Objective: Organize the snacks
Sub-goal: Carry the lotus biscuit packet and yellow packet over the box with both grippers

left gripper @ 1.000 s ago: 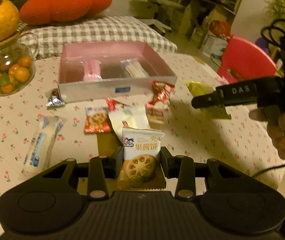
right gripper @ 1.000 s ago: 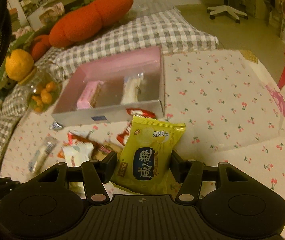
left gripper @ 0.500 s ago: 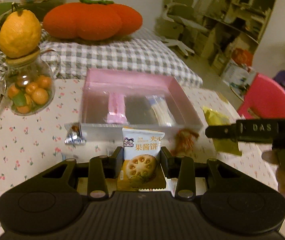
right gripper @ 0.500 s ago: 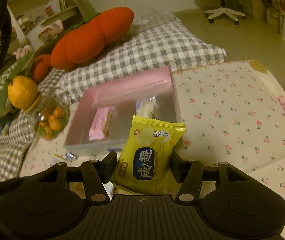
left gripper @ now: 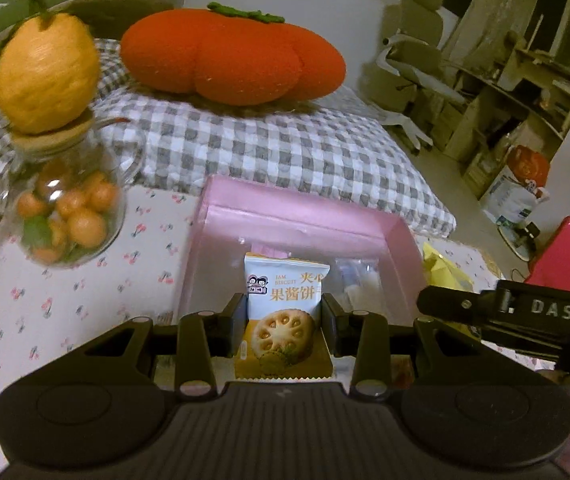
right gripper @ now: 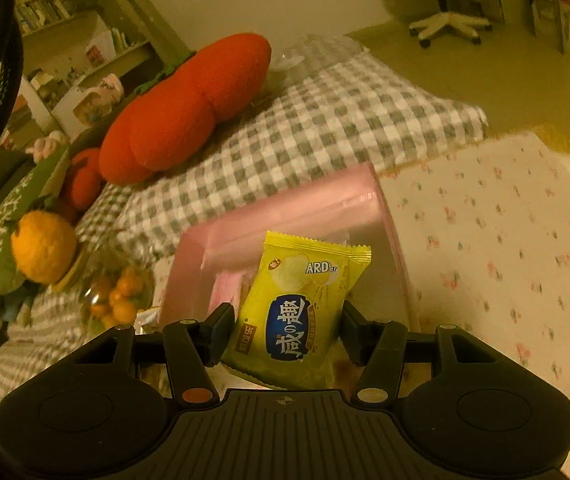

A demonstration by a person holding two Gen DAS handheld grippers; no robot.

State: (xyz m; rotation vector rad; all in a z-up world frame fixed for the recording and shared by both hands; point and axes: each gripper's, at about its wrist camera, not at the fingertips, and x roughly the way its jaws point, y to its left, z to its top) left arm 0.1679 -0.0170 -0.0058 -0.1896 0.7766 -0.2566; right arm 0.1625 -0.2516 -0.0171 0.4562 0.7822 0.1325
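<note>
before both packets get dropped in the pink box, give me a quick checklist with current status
1. Left gripper clamped on the jam biscuit packet: ok.
2. Right gripper clamped on the yellow snack packet: ok.
3. Pink box open-topped and directly ahead of both grippers: ok.
4. Free floor space in the box: cannot tell; a pink wrapped bar and a clear-wrapped snack already lie inside, largely hidden by the held packets.
5. The two grippers apart, not touching: ok, but close.
</note>
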